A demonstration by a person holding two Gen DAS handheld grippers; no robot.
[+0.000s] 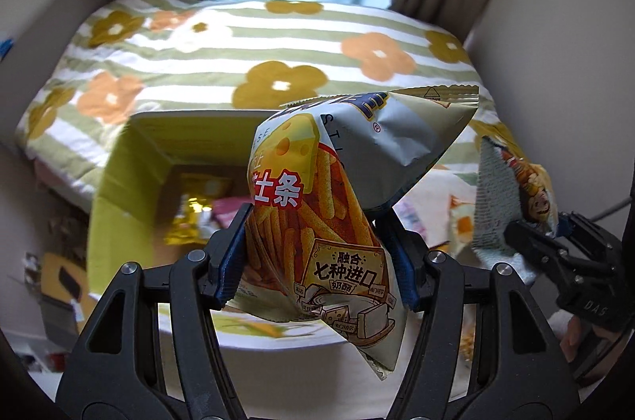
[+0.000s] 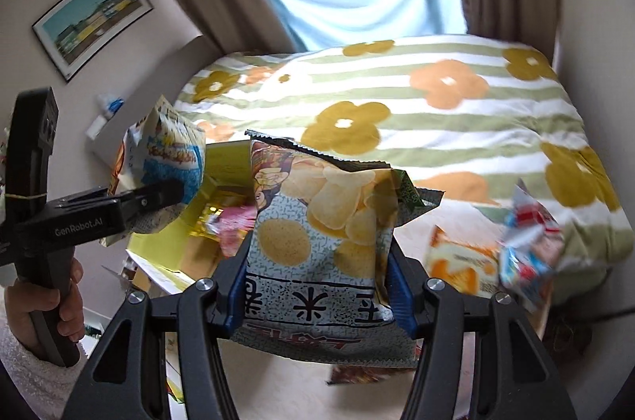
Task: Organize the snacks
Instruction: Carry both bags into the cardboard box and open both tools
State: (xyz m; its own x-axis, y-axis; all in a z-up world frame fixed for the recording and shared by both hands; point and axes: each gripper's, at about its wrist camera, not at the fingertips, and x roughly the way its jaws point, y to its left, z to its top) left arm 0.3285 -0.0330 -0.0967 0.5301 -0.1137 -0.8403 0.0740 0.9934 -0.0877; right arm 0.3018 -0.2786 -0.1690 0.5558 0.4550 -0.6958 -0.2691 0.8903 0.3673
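I am carrying two snack packets above the open yellow-green cardboard box [image 1: 131,158] that sits against the flower-print striped bed [image 1: 238,39]. My left gripper [image 1: 313,253] is clamped on the crinkly grey foil bag of cheese sticks [image 1: 317,205], held just beside the box mouth; my right gripper [image 2: 317,277] is pinching the speckled pale-blue crisp packet [image 2: 317,245] low on its body. Judging by this, I should bring each bag squarely over the opening and lower it before letting go, one at a time, since both bags are hanging slack and could catch the box wall. More loose packets [image 2: 528,261] are lying on the bed, well apart from the box.
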